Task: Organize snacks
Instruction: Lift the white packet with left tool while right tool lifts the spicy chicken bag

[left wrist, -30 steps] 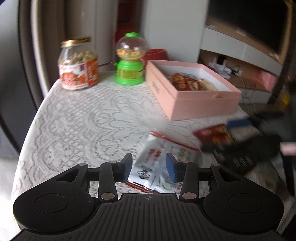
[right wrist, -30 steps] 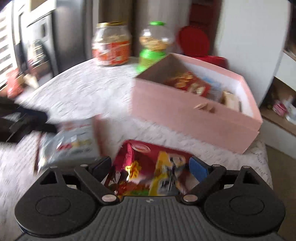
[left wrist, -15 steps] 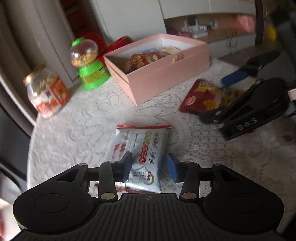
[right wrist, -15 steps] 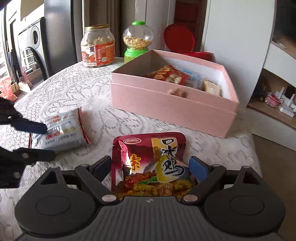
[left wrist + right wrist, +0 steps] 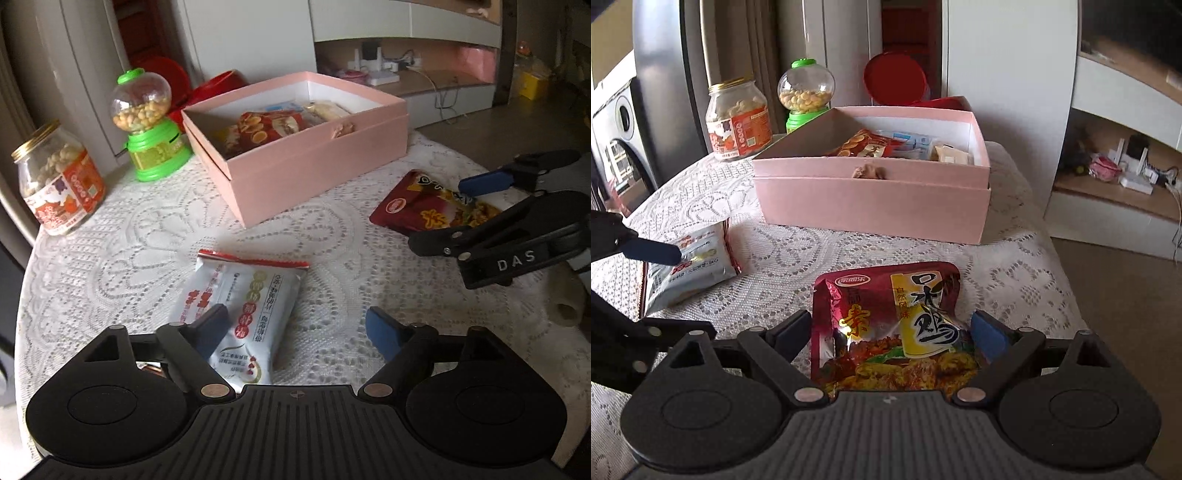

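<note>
The left claw [image 5: 297,328] has just been opening and stands wide, the silver snack packet [image 5: 243,314] lying between its fingers on the lace-covered bench [image 5: 122,236]. The right claw [image 5: 892,332] gapes around a red snack pouch [image 5: 892,321] lying flat. Beyond sits the open pink box [image 5: 871,199] holding snacks, then a peanut jar [image 5: 738,122] and green candy dispenser [image 5: 805,96].

A white-and-silver snack packet [image 5: 240,317] with a red top seal lies flat on the lace-covered desk [image 5: 122,240], low and left of centre in the left wrist view. A dark red snack packet [image 5: 890,325] with a yellow panel lies flat at lower centre of the right wrist view. The open pink box [image 5: 314,162], upper centre, holds several more packets.
</note>
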Tool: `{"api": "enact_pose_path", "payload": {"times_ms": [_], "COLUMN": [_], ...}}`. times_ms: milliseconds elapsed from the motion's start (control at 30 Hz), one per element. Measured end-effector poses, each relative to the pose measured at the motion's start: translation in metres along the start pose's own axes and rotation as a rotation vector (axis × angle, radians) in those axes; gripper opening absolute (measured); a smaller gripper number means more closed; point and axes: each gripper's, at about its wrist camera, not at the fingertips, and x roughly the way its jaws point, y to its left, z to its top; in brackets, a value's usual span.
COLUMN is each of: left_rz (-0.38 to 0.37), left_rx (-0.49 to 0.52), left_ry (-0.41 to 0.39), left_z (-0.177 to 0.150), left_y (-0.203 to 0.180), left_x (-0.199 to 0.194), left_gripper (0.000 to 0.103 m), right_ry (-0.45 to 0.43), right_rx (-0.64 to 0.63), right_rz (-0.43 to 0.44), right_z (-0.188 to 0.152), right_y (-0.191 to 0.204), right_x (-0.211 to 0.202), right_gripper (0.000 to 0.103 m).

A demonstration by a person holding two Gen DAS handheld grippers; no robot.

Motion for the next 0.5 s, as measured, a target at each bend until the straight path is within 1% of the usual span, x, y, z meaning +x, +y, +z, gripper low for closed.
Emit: {"api": "enact_pose_path", "payload": {"times_ms": [33,100,167,233,333,367,500], "left_rz": [0.002,0.035,0.054,0.061,0.089,0.079,0.022], "left_rx": [0.005,0.018,0.001,-0.034,-0.028,-0.04,-0.149], "left_ry": [-0.004,-0.012,-0.005,0.029,0.073,0.079,0.09], "left_z": [0.0,-0.001,0.0,0.003,0.011,0.013,0.019], "left_y": [0.002,0.007,0.018,0.03,0.04,0.044,0.058], "left_x": [-0.002,-0.005,-0.001,0.008,0.022,0.025,0.036], "left_gripper": [0.082,0.081,0.081,0.081,0.084,0.085,0.086], "right_ry": [0.005,0.015,0.021,0.021,0.016,0.014,0.019], "right_rx": [0.006,0.013,0.015,0.014,0.023,0.027,0.03], "right_rz": [0.001,-0.005,-0.008,-0.008,-0.001,0.003,0.006], "right_z": [0.0,0.0,0.0,0.0,-0.001,-0.001,-0.001], "right_y": [-0.001,-0.001,-0.001,-0.001,-0.002,-0.003,-0.003], "right_x": [0.001,0.003,0.005,0.005,0.003,0.003,0.003], "right_gripper": [0.094,0.095,0.096,0.096,0.096,0.096,0.097]}}
